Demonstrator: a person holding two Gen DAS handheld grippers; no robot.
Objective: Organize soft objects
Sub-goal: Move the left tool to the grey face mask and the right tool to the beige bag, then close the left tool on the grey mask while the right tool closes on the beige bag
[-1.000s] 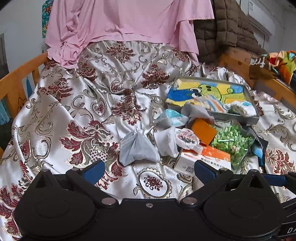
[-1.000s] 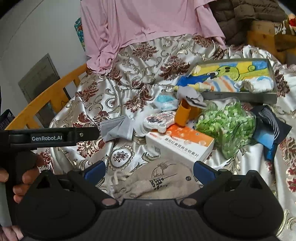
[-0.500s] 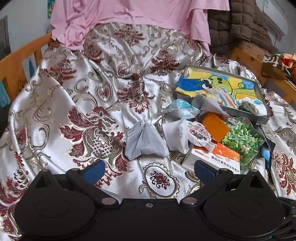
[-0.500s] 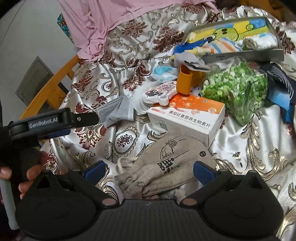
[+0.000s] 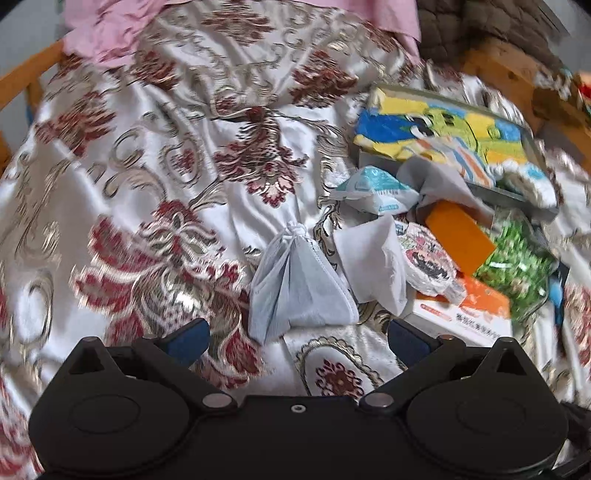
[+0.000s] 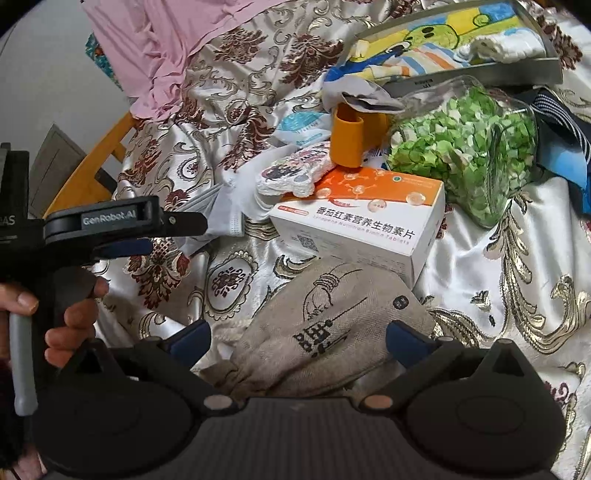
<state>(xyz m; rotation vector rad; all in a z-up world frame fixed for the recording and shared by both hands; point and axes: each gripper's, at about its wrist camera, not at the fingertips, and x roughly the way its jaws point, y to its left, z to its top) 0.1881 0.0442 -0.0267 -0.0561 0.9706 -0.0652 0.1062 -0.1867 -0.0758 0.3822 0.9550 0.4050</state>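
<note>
- I am holding my left gripper (image 5: 297,334) wide, its blue pads either side of the lower edge of the grey drawstring pouch (image 5: 299,286) at the centre of the left wrist view. Nothing is between the pads yet, because I am only lining up over it.
- I am holding my right gripper (image 6: 297,338) spread just as wide, straddling the beige linen pouch (image 6: 325,328) in the lower middle of the right wrist view. The pouch is lying flat on the brocade bedspread (image 5: 147,184), free of my pads.
- I am judging that each claw is hovering over its own soft bag so both can be lifted without crossing.
- The grey tray (image 6: 480,74) in the upper right of the right wrist view is already carrying a cartoon towel (image 6: 436,33) and rolled white cloth, so I am treating it as the home for soft things.
- The white-and-orange tablet box (image 6: 362,221), orange cup (image 6: 345,138) and bag of green pieces (image 6: 465,144) are crowding the middle; being hard or loose-filled, they probably belong outside the tray.
- My hand (image 6: 70,321) is gripping the left tool's handle at the lower left of the right wrist view.
</note>
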